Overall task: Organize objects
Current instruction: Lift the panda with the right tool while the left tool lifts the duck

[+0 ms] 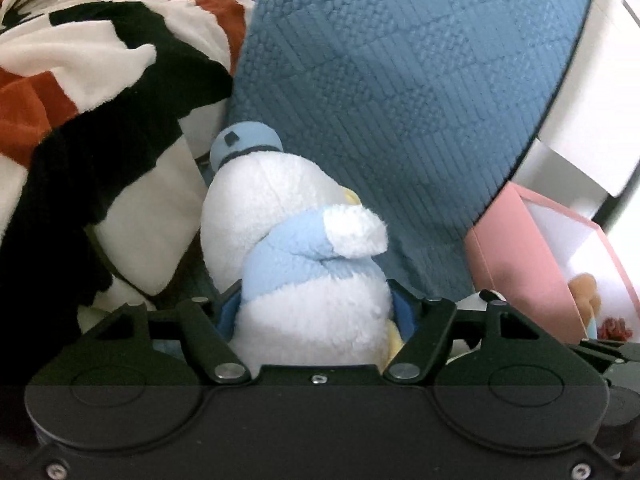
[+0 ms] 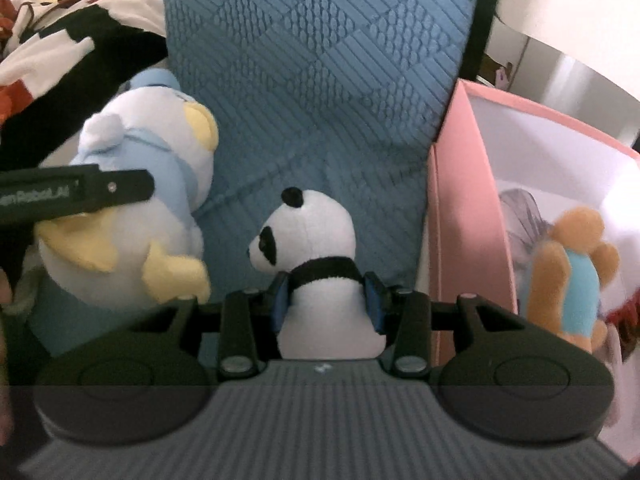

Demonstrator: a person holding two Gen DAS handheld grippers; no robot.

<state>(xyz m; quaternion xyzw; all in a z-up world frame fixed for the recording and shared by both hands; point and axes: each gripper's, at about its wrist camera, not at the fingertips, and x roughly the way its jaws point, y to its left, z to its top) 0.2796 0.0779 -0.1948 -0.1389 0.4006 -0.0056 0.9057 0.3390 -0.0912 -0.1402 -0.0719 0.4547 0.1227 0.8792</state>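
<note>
Clamping duck plush [image 1: 304, 280] in left gripper [image 1: 316, 312]; right gripper [image 2: 326, 300] is pinching panda [image 2: 316, 264]; pink box [image 2: 464, 216] sitting at 3 o'clock.

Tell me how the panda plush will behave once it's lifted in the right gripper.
The panda plush looks soft and light; the right gripper pinches its body, so it will likely squash rather than slip. Its head, above the pads, may flop sideways. Fuzzy fabric suggests decent grip.
</note>
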